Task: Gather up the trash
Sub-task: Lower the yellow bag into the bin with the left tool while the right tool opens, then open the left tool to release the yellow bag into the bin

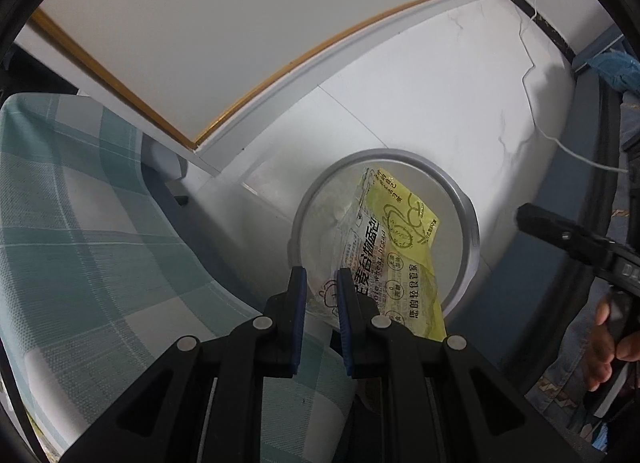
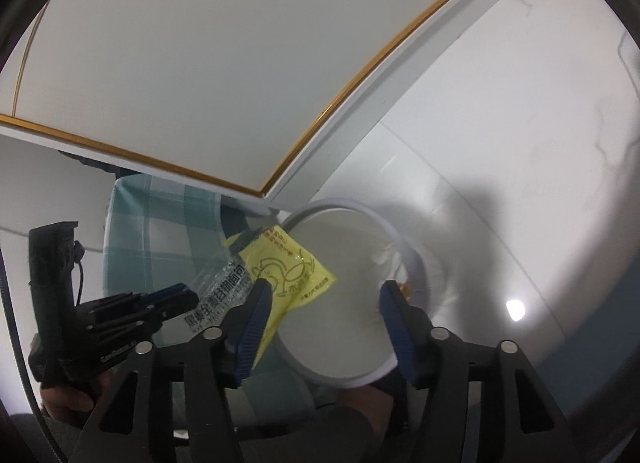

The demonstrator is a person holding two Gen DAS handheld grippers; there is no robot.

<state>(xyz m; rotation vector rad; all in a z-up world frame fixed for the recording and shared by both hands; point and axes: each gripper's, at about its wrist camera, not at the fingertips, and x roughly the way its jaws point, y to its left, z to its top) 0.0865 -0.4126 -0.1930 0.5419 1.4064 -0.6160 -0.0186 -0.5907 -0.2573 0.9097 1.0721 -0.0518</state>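
Note:
A yellow and clear bread wrapper (image 1: 394, 247) hangs over the round grey trash bin (image 1: 470, 231) on the floor. My left gripper (image 1: 322, 295) has its jaws a small gap apart, and the wrapper's near end lies at and beside the right finger; whether it is pinched is unclear. In the right wrist view the wrapper (image 2: 284, 267) reaches from the left gripper (image 2: 176, 299) over the bin's rim (image 2: 340, 381). My right gripper (image 2: 324, 323) is open and empty above the bin's near edge.
A green plaid cushioned seat (image 1: 80, 231) is at the left. A white cabinet with gold trim (image 1: 200, 43) stands behind the bin. A white cable (image 1: 532, 103) runs across the white floor. Small scraps (image 2: 404, 287) lie inside the bin.

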